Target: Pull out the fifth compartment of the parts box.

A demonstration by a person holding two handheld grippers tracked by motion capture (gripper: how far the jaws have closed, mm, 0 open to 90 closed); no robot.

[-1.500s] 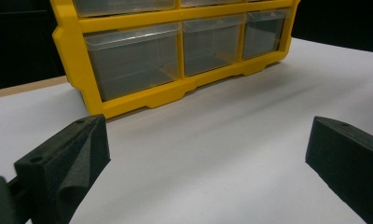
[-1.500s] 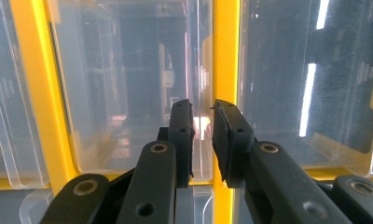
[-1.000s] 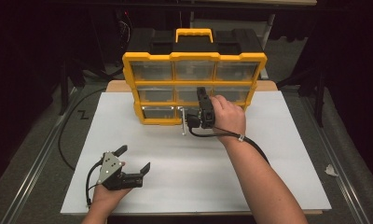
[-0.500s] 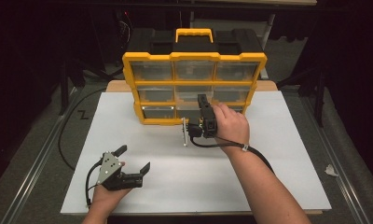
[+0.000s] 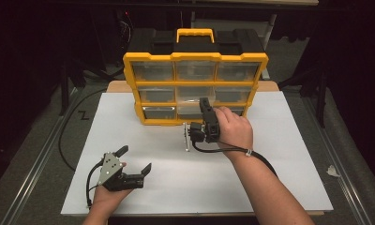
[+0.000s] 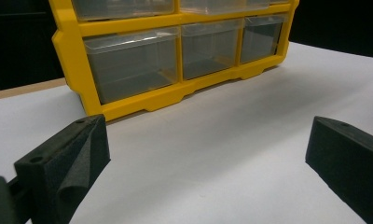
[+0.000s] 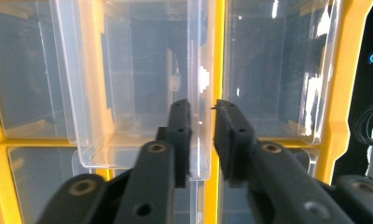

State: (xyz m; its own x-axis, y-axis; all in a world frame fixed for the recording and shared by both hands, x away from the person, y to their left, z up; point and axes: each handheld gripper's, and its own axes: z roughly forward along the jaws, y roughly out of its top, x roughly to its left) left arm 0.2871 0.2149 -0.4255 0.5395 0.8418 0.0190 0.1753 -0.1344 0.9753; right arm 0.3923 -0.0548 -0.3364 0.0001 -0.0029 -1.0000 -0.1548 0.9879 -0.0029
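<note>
Clear plastic drawer (image 7: 142, 93) stuck out from the yellow organizer (image 5: 195, 89) at the table's far side; the right gripper's (image 7: 201, 135) jaws, just loosening, straddled its front wall. Left gripper (image 5: 129, 161) rested near, jaws apart.

My work rests on a white surface (image 5: 279, 168), a flat board with a strip of bare wood (image 5: 117, 86) showing along its far edge beside the organizer. A yellow organizer (image 5: 195, 122) with clear drawers stands upright on it toward the far side, its yellow base touching the white top, as the left gripper view shows up close. Just in front of the organizer, a small pale upright piece (image 5: 186, 137) sits on the surface; what it is I cannot tell.
</note>
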